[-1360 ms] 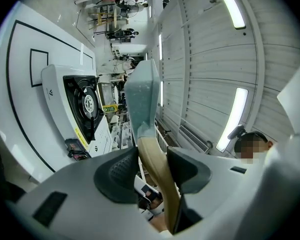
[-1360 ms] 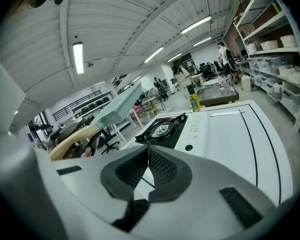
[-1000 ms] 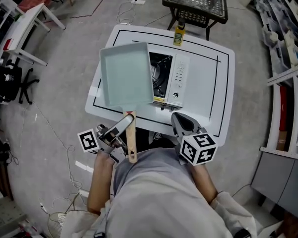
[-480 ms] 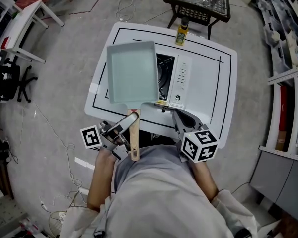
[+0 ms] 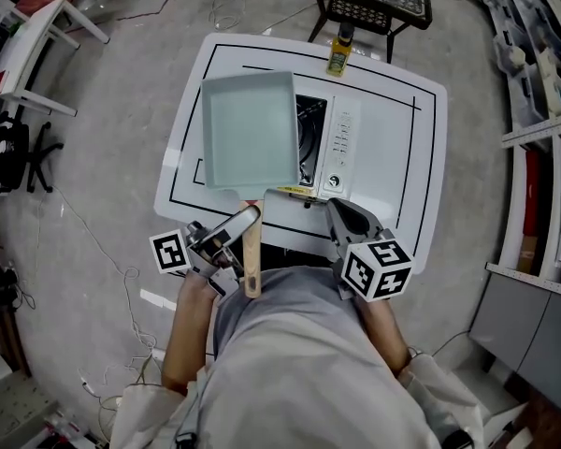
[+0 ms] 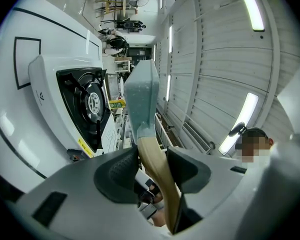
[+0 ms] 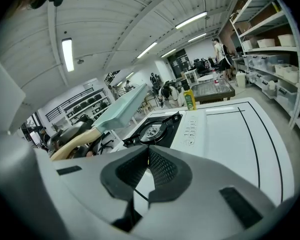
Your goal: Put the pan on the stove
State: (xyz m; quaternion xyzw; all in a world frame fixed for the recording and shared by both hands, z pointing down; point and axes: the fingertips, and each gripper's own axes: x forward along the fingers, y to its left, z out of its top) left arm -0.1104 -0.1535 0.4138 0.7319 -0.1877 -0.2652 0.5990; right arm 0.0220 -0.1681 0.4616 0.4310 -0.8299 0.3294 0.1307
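Holding the pan (image 5: 248, 129) by its wooden handle (image 5: 251, 260) with my left gripper (image 5: 238, 227). In the left gripper view both pads are clamped on the handle just behind where it joins the pan body, and the grip looks firm. The handle runs back past the jaws toward my body.

Pan position: airborne, not set down. In the right gripper view it hangs tilted above and to the left of the burner, with clear air beneath it. From the head view it overlaps the left part of the stove (image 5: 341, 148) and the counter (image 5: 393, 176) beside it. About half of the black burner (image 5: 307, 143) shows past the pan's right edge.

Stove: sits mid-counter inside the black outline, with its control strip on the right. Nothing rests on the burner. A yellow bottle (image 5: 338, 56) stands at the far edge of the counter, well apart from the stove.

Right gripper (image 5: 341, 218): jaws closed together with nothing between them, hovering at the near edge of the counter in front of the stove.

Status, my judgement: pick-up and carry done, placement not yet done. Remaining steps are to shift the pan right until it centres over the burner, level it, lower it onto the supports, then let go of the handle.
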